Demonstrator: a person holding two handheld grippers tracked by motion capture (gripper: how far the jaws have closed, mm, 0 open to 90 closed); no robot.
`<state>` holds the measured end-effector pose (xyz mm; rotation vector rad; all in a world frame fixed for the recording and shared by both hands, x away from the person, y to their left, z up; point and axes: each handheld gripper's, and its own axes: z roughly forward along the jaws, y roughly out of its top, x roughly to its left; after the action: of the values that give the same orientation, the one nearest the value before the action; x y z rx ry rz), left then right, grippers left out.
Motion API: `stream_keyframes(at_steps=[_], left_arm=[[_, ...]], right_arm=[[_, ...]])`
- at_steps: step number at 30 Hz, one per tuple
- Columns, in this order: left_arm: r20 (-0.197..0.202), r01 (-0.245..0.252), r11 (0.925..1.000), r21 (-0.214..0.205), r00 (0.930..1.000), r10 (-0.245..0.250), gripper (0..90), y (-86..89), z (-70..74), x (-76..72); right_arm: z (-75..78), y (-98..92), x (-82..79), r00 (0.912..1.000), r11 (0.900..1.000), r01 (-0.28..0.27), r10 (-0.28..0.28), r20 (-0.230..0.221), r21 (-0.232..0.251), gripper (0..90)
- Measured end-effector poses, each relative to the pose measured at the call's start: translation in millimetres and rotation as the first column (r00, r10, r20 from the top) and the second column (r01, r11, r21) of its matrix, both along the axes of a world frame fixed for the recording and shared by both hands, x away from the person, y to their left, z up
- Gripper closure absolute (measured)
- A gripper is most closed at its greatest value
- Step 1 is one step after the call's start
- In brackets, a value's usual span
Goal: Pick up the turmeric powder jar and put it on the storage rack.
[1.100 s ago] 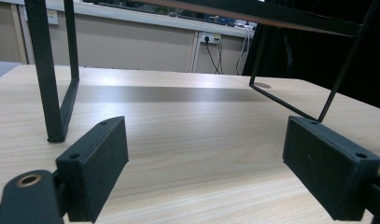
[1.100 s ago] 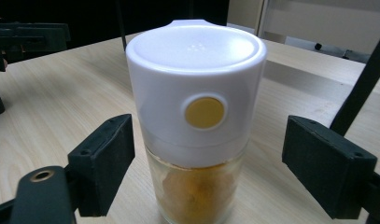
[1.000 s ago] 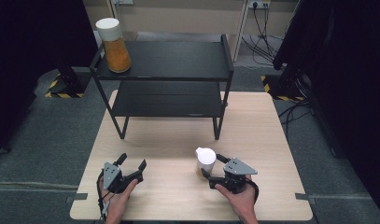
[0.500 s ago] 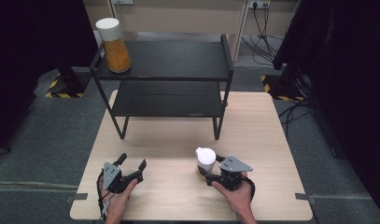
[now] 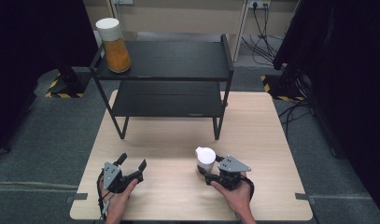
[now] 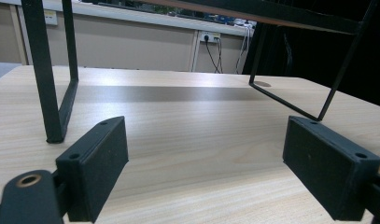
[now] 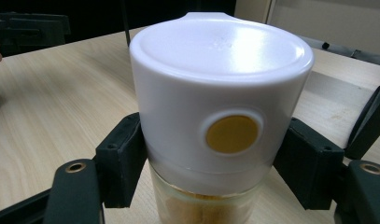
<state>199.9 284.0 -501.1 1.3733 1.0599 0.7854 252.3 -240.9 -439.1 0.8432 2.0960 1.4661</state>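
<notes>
— Why is your right claw [image 5: 207, 173] down so low on the jar [image 7: 215, 116]?

— My jaws have just been closing, and now the pads press its sides right under the white lid, where glass meets cap, so it shouldn't slip. It stands upright on the counter [image 5: 178, 140], near my edge.

— And the left claw [image 5: 131, 164]?

— It rests wide apart with nothing between the jaws, clear of the work.

— Beyond?

— The black shelf rack [image 5: 164, 79], a second jar [image 5: 114, 44] on its top tier's left corner; I'd guess mine joins it.
</notes>
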Motion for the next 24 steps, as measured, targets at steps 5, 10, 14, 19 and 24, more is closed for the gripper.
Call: stream_keyframes(at_steps=[5, 10, 14, 19, 24], left_arm=[[0.001, 0.001, 1.0, 0.001, 1.0, -0.001, 13.4, 0.0, -0.1, -0.1], [-0.001, 0.0, 1.0, 0.0, 1.0, 0.0, 13.4, 0.1, 0.2, 0.1], [0.0, -0.001, 1.0, 0.0, 1.0, 0.001, 13.4, -0.2, 0.0, -0.1], [0.001, -0.003, 1.0, 0.0, 1.0, 0.003, 13.4, -0.5, -0.1, -0.2], [0.001, -0.004, 1.0, -0.002, 1.0, 0.004, 13.4, -0.6, -0.3, -0.4]], right_arm=[[-1.7, 1.3, -3.2, 0.9998, 0.9998, 0.017, -0.017, 0.002, 0.012, 30.3], [-1.2, -0.2, -6.7, 0.9996, 0.9989, 0.027, -0.028, 0.006, 0.038, 30.3], [5.7, -0.6, -11.2, 0.9989, 0.998, 0.037, -0.038, 0.026, 0.05, 30.3], [16.9, -0.3, -16.0, 0.9967, 0.9965, 0.051, -0.055, 0.059, 0.065, 30.3], [27.6, 1.8, -19.9, 0.9927, 0.9943, 0.067, -0.075, 0.094, 0.084, 30.3]])
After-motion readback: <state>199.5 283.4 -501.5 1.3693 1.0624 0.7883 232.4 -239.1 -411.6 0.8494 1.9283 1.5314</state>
